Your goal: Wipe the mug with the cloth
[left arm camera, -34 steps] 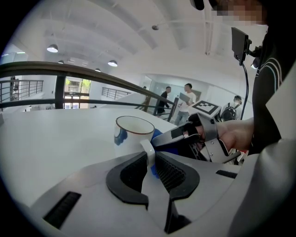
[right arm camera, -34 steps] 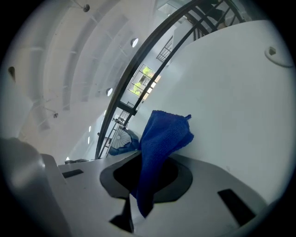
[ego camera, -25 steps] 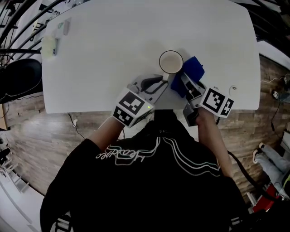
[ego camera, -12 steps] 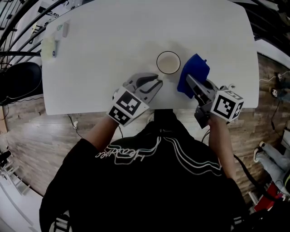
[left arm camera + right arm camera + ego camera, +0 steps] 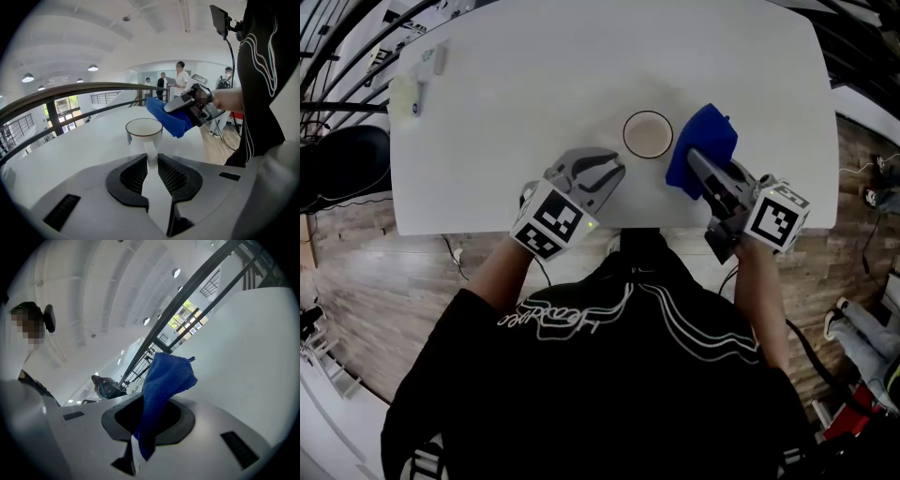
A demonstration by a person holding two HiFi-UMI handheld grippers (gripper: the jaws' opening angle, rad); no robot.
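Note:
A white mug stands upright on the white table. Its handle points at my left gripper. In the left gripper view the mug sits just ahead, and its handle fills the narrow gap between the tips of the left gripper, which is shut on it. My right gripper hangs to the right of the mug, shut on a blue cloth. The cloth sticks up out of the right gripper and is clear of the mug.
A pale object and a small item lie at the table's far left corner. A black chair stands off the left edge. The near table edge runs just under both grippers. People stand in the background.
My right gripper has drawn the blue cloth away from the mug's side to the right. My left gripper has shifted a little to the left; the mug has barely moved.

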